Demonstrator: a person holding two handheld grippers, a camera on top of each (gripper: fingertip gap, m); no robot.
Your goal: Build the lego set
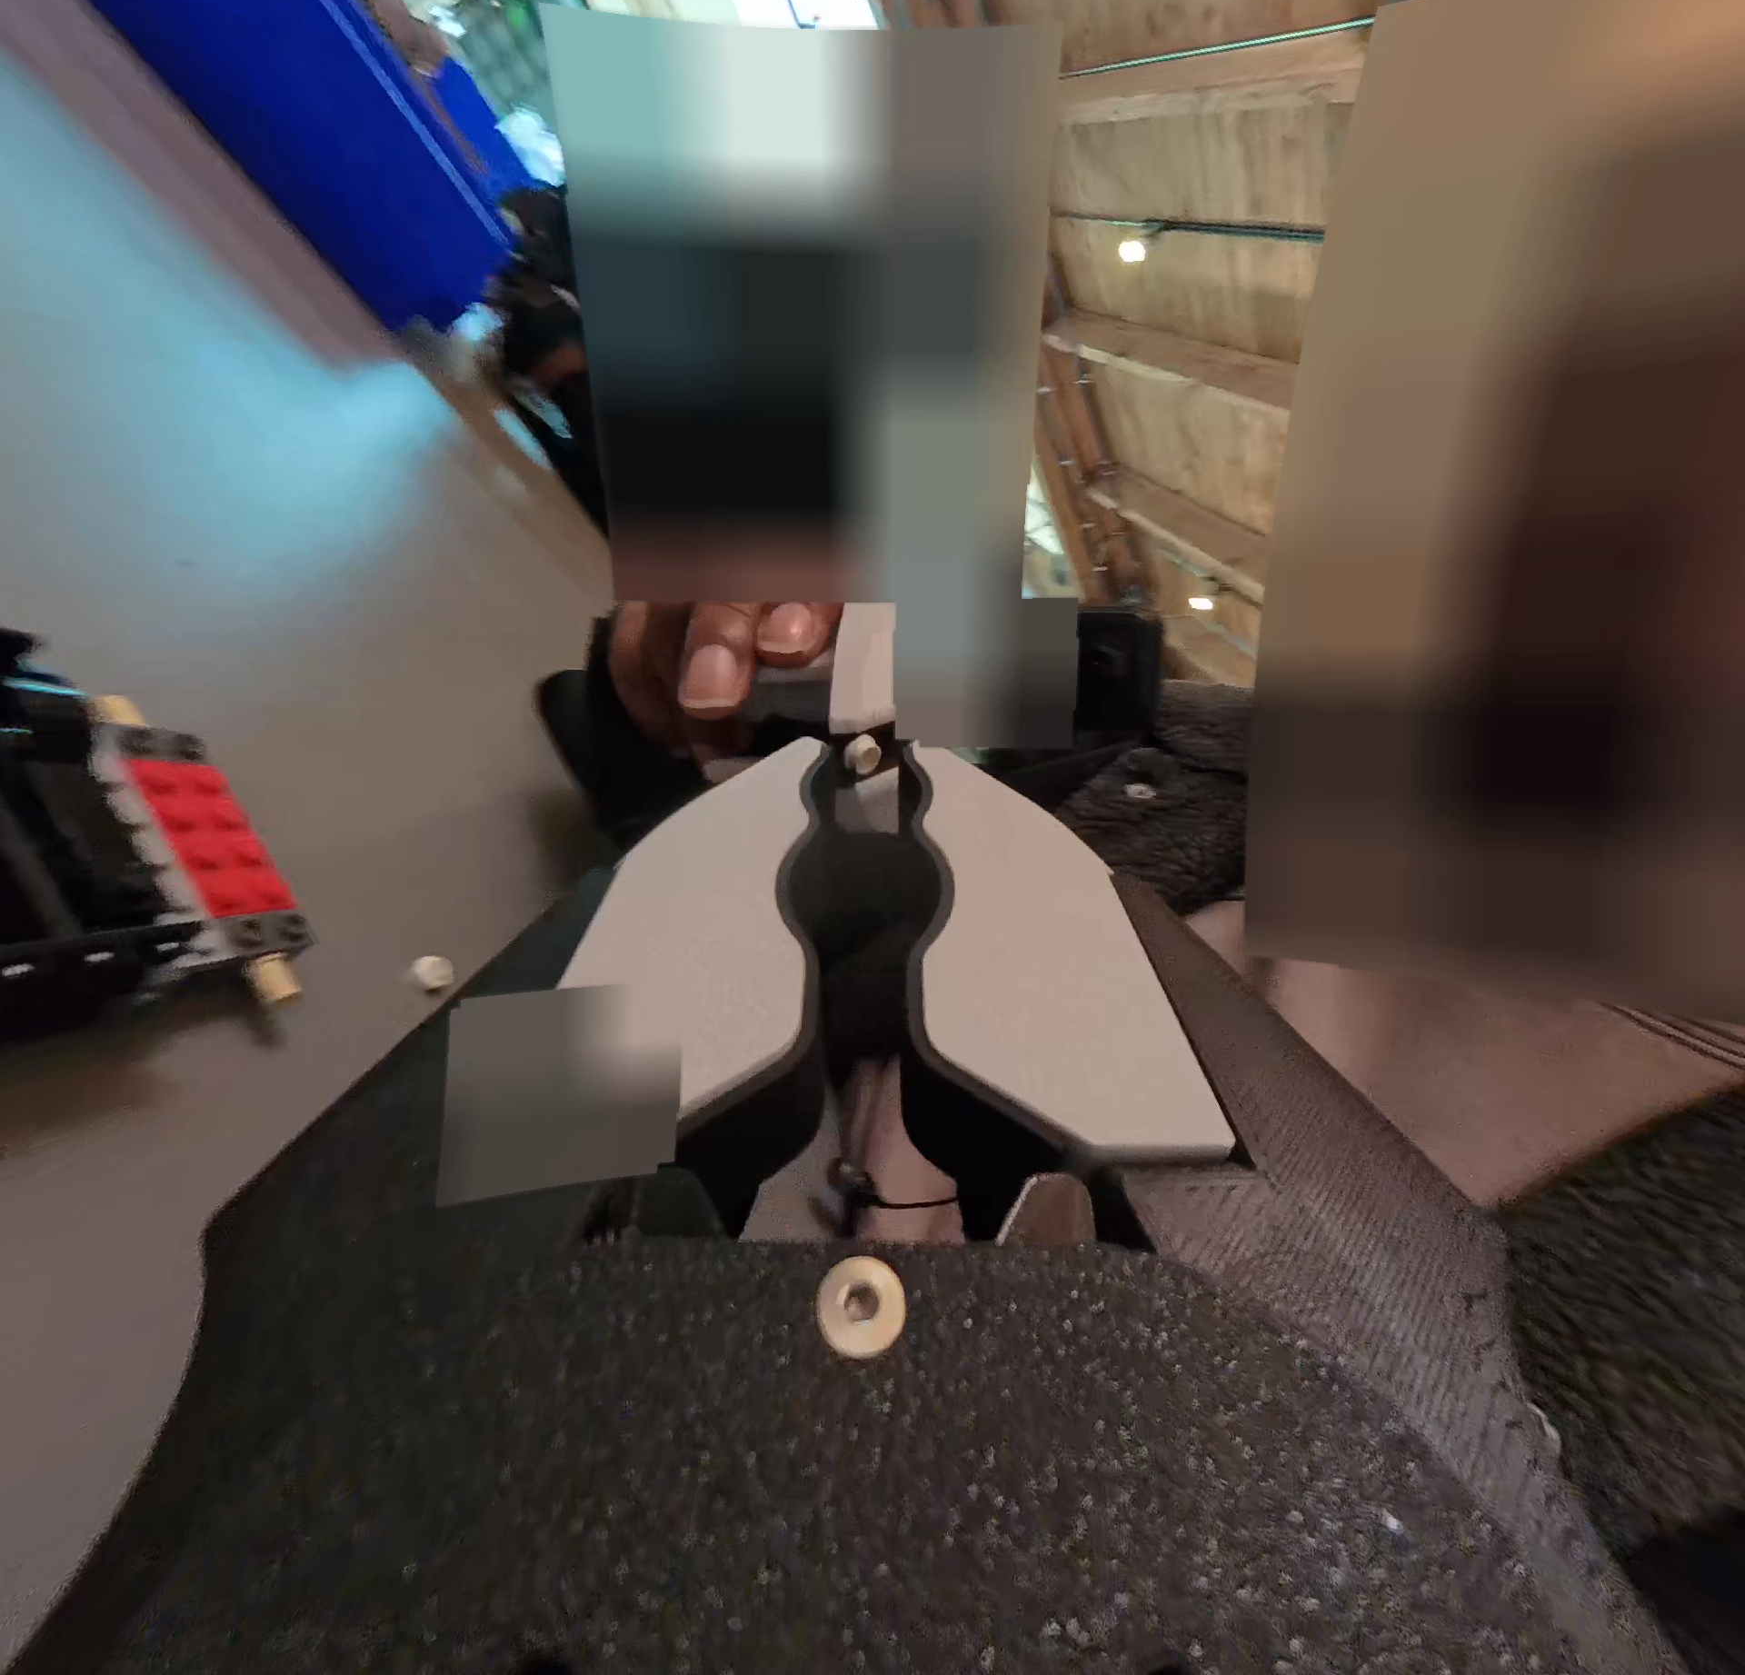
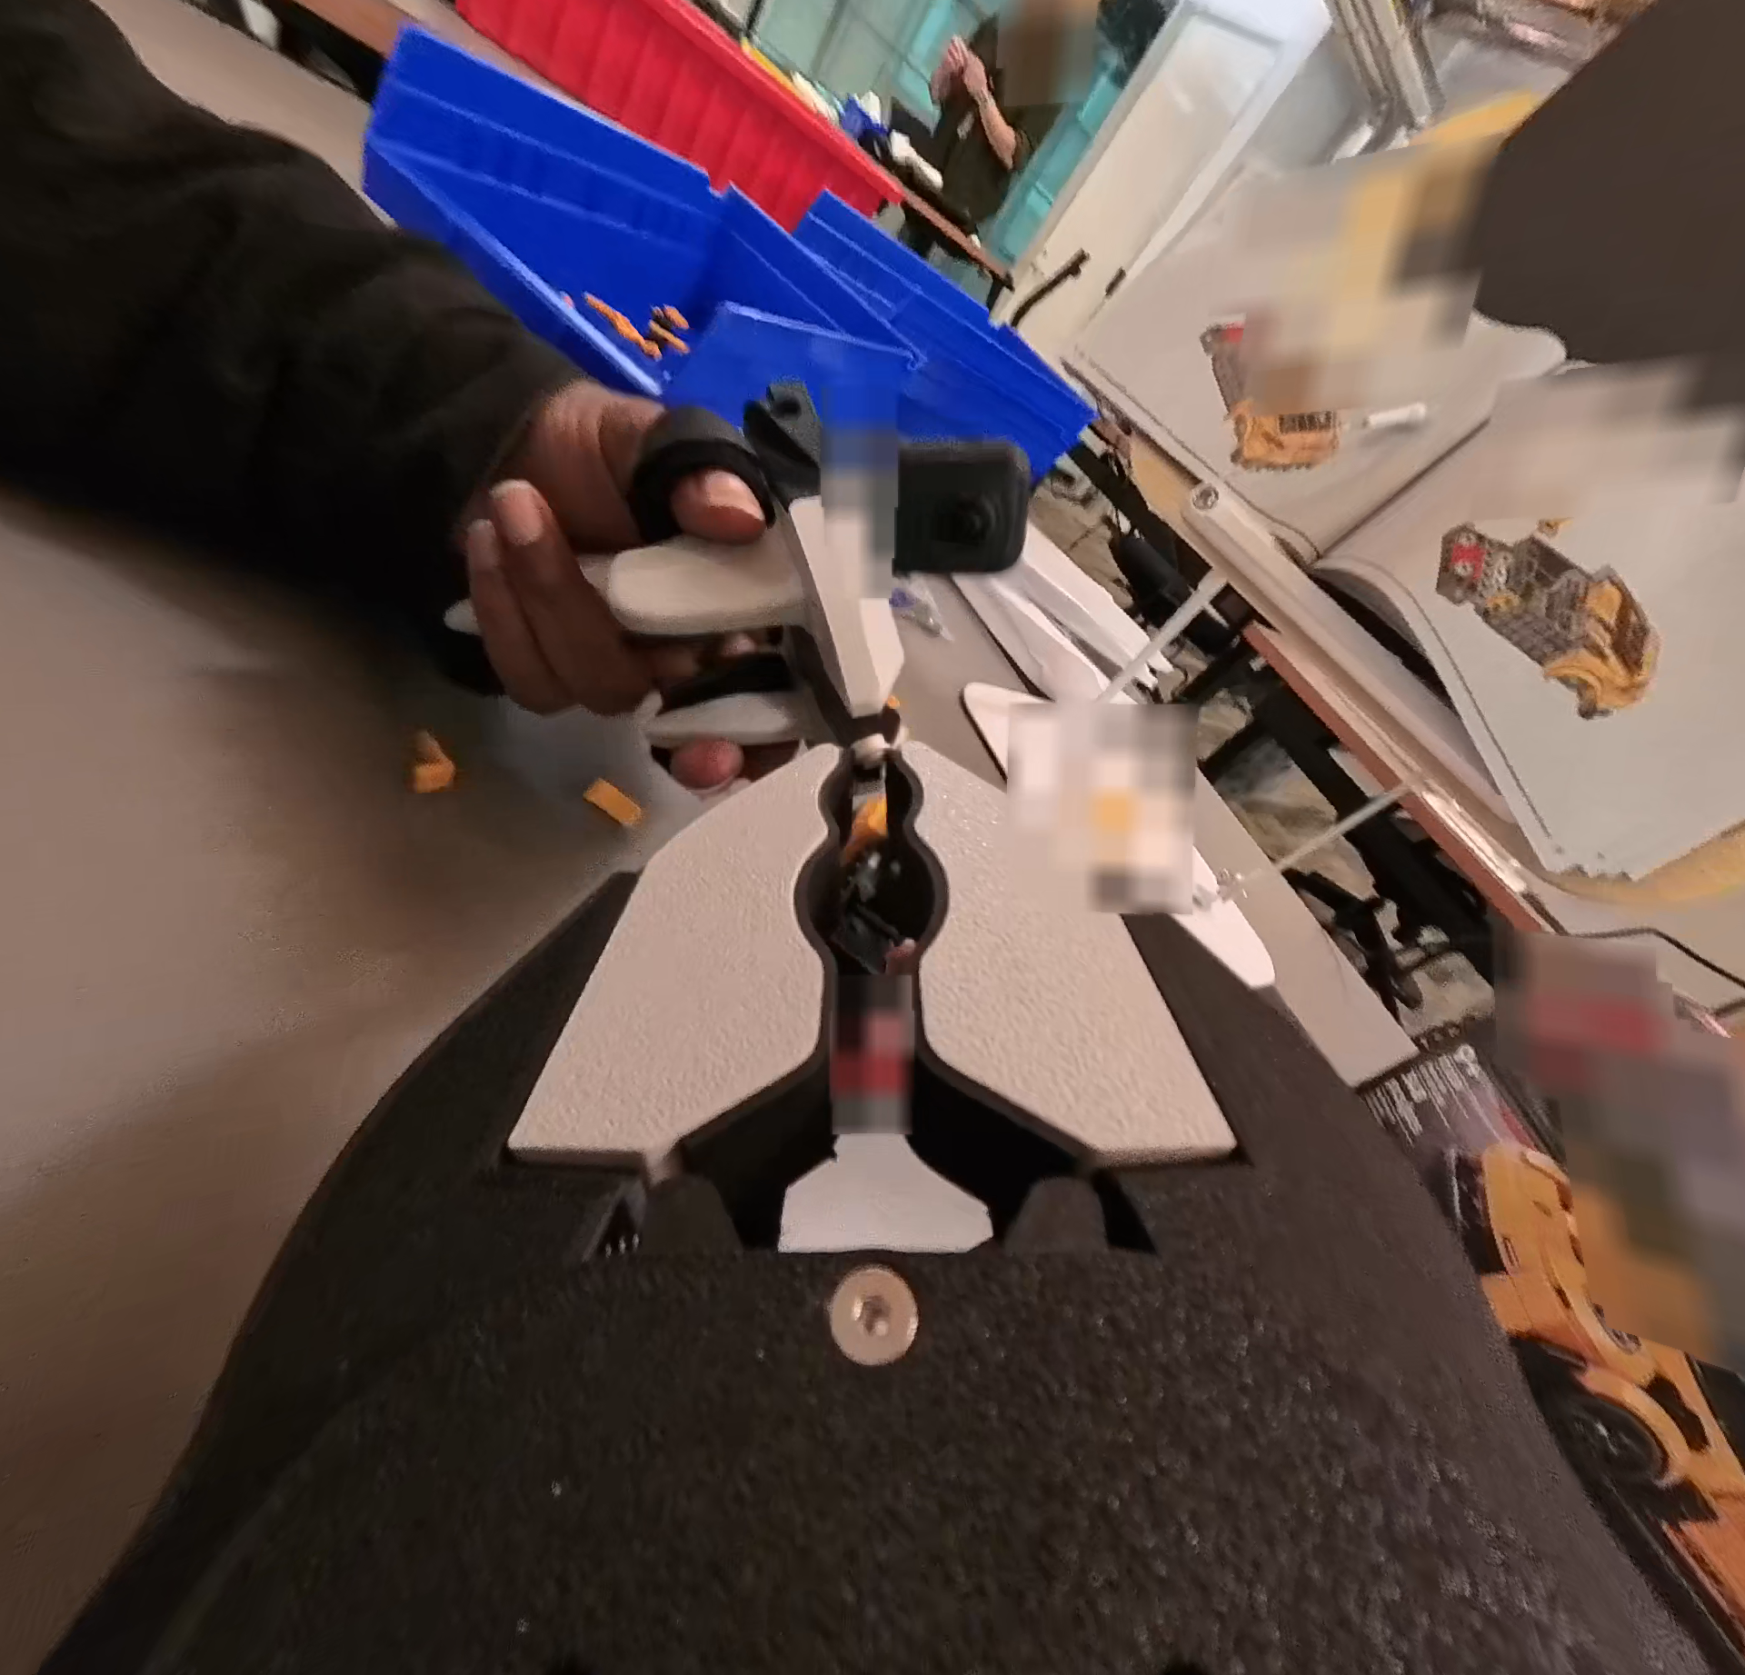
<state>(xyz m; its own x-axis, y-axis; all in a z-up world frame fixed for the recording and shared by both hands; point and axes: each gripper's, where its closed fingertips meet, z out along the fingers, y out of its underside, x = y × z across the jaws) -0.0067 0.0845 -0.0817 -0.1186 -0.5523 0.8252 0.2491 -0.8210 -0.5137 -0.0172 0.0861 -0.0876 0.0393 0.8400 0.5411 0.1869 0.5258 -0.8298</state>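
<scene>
Two tools meet tip to tip up in the air. The right tool (image 2: 873, 766) has its fingers almost together, and they pinch a small white piece (image 2: 873, 750) right at the very tips. The left tool (image 1: 864, 761) has its tips close on both sides of that same white piece (image 1: 861, 754), but I cannot tell if they press on it or only stand beside it. The piece is round like a tiny ring, so it looks easy to lose. A soft, even squeeze and slow, steady hands seem the best way to hold it, with both tools lined up straight. The left hand (image 2: 567, 582) grips the left tool just behind the meeting spot. Down on the grey worktop (image 2: 189, 685) lie two orange bits (image 2: 430, 766). Another little white piece (image 1: 430, 972) lies on the worktop near a black and red brick model (image 1: 189, 846). Farther off stand blue bins (image 2: 661, 242).
</scene>
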